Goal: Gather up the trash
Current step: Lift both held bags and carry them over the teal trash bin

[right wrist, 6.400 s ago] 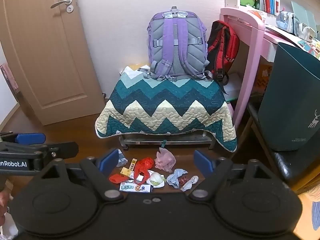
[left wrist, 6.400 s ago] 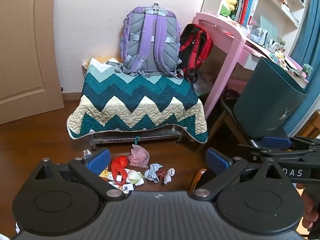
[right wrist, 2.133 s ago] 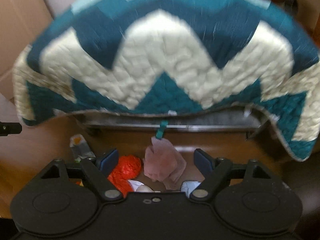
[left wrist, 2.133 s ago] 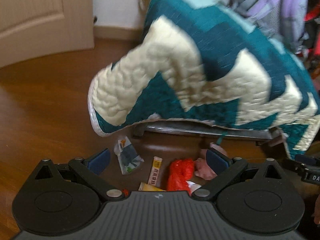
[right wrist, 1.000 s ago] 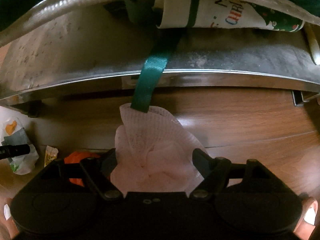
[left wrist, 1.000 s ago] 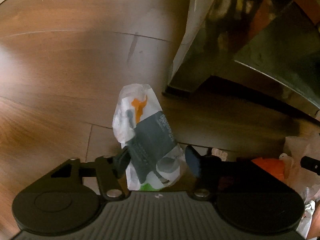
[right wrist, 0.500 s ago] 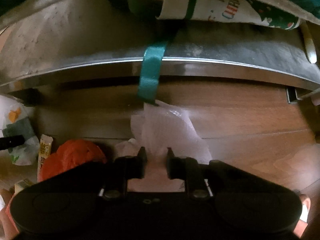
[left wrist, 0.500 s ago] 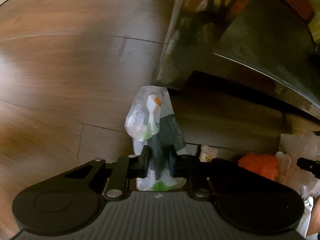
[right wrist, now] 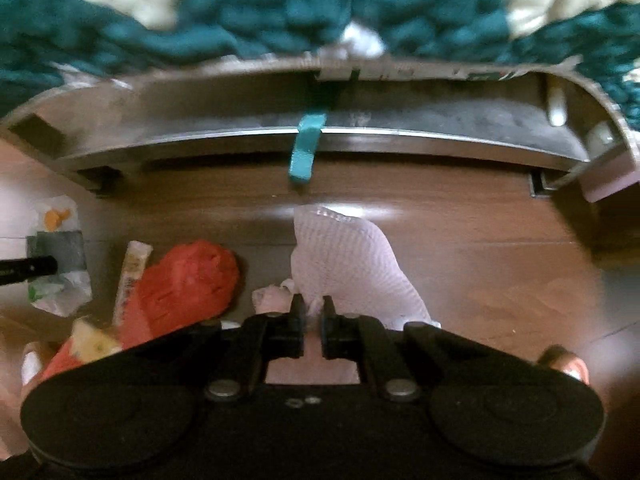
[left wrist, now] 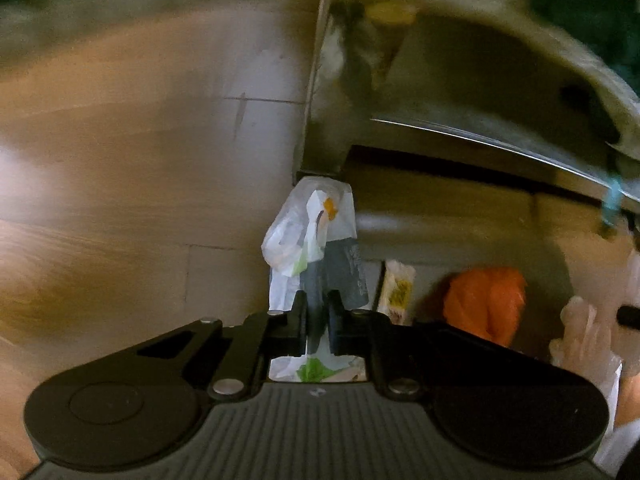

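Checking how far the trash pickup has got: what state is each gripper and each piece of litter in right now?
Left gripper: shut on the plastic wrapper.
Right gripper: shut on the pink tissue.
Red bag: crumpled, lying loose on the floor.
Yellow packet: flat on the floor, ungripped.

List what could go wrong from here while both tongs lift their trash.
1. The left tongs pinch only a narrow fold of the white and grey plastic wrapper; it could slip out.
2. The right tongs grip the pale pink crumpled tissue at its lower edge; thin paper may tear.
3. The teal fabric strap hangs from the metal frame just above the tissue and might snag it.
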The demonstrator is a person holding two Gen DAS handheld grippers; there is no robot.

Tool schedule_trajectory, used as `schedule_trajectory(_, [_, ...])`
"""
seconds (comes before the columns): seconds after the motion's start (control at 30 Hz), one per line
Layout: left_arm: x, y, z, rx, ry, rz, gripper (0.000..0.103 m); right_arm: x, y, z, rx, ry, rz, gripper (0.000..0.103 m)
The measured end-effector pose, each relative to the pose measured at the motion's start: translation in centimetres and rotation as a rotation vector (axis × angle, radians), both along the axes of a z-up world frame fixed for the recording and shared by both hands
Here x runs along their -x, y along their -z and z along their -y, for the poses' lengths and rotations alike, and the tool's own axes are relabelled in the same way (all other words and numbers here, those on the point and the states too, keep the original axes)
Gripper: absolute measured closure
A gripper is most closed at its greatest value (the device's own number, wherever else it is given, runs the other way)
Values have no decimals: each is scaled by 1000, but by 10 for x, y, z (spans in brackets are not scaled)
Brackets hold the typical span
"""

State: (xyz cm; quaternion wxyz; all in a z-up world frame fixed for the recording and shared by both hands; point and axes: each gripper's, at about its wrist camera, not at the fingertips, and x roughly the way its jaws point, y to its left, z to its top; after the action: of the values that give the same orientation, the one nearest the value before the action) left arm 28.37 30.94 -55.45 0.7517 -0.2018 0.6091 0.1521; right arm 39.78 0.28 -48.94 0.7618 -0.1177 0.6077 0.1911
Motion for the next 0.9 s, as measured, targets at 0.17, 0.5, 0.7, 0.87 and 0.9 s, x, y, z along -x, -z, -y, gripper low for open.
schedule_trajectory(0.17, [22,-48,10,-29,109,23,95,16,-59,12,-22,-13,55,98])
schedule_trajectory(0.5, [30,-196,49,-114,291,186,97,57,-208,55,-117,-62,233,99])
schedule_trajectory(0.7, [38,-294,92,-156,322,330,97,83,-292,95,-176,-43,319,99])
schedule_trajectory(0.87, [44,-361,131,-184,341,425,97,105,-350,135,-213,-35,407,99])
schedule_trajectory(0.9, [46,-373,139,-190,350,444,97,109,-364,145,-223,-34,432,99])
